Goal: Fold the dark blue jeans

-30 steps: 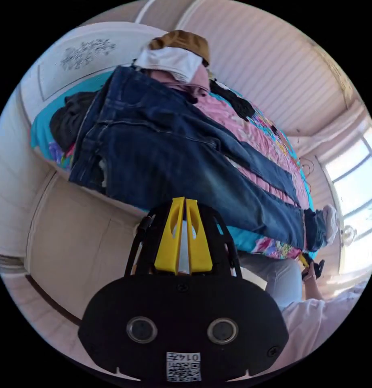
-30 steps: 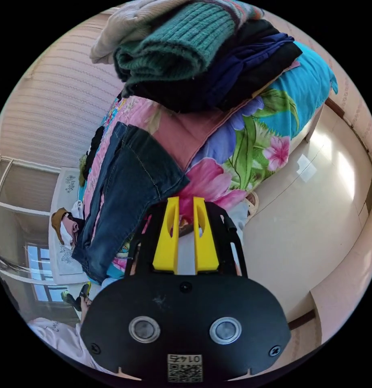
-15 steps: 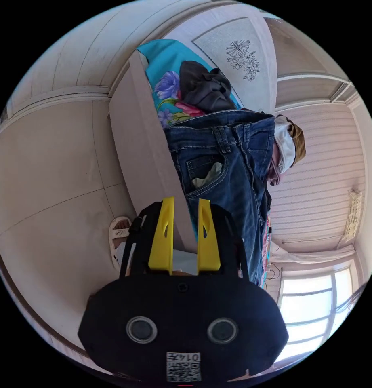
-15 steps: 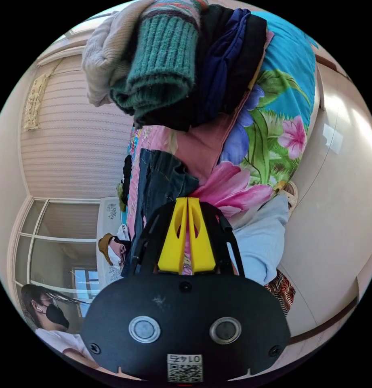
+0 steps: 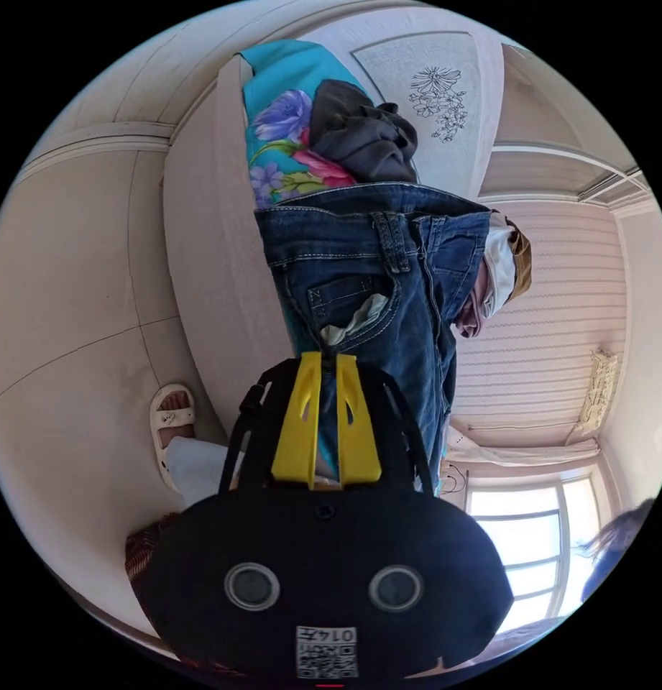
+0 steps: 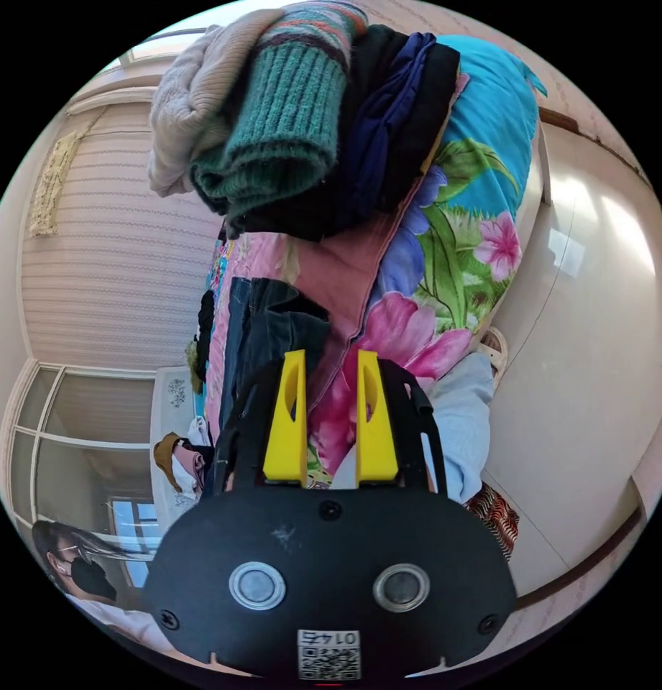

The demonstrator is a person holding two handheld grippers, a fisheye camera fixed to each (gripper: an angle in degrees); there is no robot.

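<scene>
The left gripper (image 5: 325,363) clamps the jeans (image 5: 377,287) near the pocket, the right gripper (image 6: 330,361) is released; no legible writing.

One pair of jeans (image 5: 388,287), one floral bedspread (image 6: 481,165), two yellow-jawed tools (image 5: 325,359) (image 6: 323,359), one sandal (image 5: 171,413).

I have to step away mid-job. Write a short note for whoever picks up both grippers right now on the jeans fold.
Left gripper: jaws nearly shut, at the jeans near the front pocket; whether they pinch cloth is unclear.
Right gripper: open, holding nothing, beside the jeans' leg end.
Jeans lie lengthwise on the floral bedspread; a stack of folded clothes sits past the leg end.
Done: jeans laid out.
Left: grip both ends, fold.
</scene>
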